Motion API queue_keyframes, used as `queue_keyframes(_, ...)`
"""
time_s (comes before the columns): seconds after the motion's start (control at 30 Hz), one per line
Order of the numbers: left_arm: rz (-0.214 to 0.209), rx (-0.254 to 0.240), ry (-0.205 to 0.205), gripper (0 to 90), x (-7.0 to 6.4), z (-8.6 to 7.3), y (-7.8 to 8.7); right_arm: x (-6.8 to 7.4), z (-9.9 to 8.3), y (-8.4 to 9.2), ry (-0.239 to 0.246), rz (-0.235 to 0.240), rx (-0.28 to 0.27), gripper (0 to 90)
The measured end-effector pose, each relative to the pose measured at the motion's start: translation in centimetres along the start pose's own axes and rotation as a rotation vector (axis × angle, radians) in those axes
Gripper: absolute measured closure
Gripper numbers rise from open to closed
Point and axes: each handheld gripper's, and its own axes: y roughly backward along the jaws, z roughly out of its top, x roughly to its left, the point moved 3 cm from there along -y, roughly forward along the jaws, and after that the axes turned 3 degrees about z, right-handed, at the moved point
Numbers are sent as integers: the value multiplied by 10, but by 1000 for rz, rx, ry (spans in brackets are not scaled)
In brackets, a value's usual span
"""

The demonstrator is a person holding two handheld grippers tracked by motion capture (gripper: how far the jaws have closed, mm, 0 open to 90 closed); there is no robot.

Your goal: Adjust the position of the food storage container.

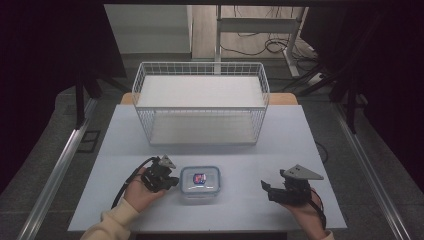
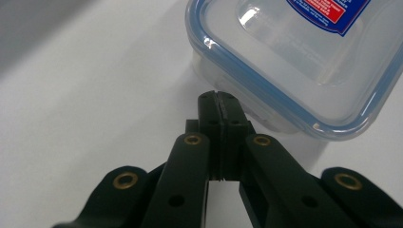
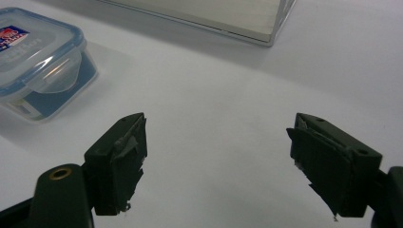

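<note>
A small clear plastic box with a blue-rimmed lid and a red and blue label sits on the white table near the front. My left gripper lies just left of it, held by a hand. Its jaws are pressed together, with the tips right at the box's near wall; nothing shows between them. The left gripper is shut. My right gripper rests on the table to the right of the box, jaws wide apart and empty. In the right gripper view the right gripper faces bare table, the box off to the left.
A white wire basket with a flat white bottom stands at the back of the table. Its low edge is ahead of the right gripper. Bare tabletop lies between the box and the basket. Cables run across the floor beyond.
</note>
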Motion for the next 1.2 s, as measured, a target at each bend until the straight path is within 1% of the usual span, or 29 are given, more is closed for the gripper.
queue_keyframes(0.13,-11,5,-16,900,-3,4,-2,0,0,0,-2,-1,1,198)
queue_keyframes(0.17,-26,3,-20,900,-5,5,-3,0,0,-1,-2,-1,2,198)
queue_keyframes(0.27,-23,3,-26,900,-6,7,-4,0,-1,-1,-1,-1,4,198)
queue_keyframes(0.5,-29,1,-16,900,-5,9,-8,0,0,-1,-1,-1,4,198)
queue_keyframes(0.6,-24,0,-16,899,-4,9,-7,0,-1,-1,1,1,4,198)
queue_keyframes(0.67,-10,-7,-7,899,-1,7,-4,2,0,-1,2,13,-3,198)
queue_keyframes(0.7,-10,-7,-7,900,-1,7,-4,2,0,-1,6,13,-5,198)
queue_keyframes(0.73,-1,-25,6,900,2,5,3,2,0,0,9,15,-8,198)
queue_keyframes(0.77,-1,-25,6,900,2,5,3,2,0,0,9,15,-8,198)
queue_keyframes(0.8,4,-59,25,900,4,2,13,3,0,0,15,18,-12,198)
queue_keyframes(0.83,5,-78,37,899,5,0,17,4,0,-1,19,17,-11,198)
queue_keyframes(0.87,9,-96,46,899,6,-2,22,4,-1,-1,20,18,-9,197)
queue_keyframes(0.9,9,-96,46,894,6,-2,22,4,-1,-1,20,18,-9,197)
queue_keyframes(0.93,19,-117,56,894,7,-4,27,5,-1,-2,20,23,-7,198)
queue_keyframes(1.0,39,-162,74,737,9,-9,32,8,-1,-3,26,35,-4,198)
queue_keyframes(1.07,71,-225,135,540,10,-13,38,10,-1,-4,27,50,-5,198)
queue_keyframes(1.1,71,-225,135,454,10,-13,38,10,-1,-4,27,50,-5,198)
queue_keyframes(1.13,64,-247,170,385,10,-14,41,12,-1,-4,18,76,-14,198)
queue_keyframes(1.17,64,-247,170,340,10,-14,41,12,-1,-4,18,76,-14,198)
queue_keyframes(1.2,47,-264,189,340,10,-14,43,12,-1,-4,13,86,-17,198)
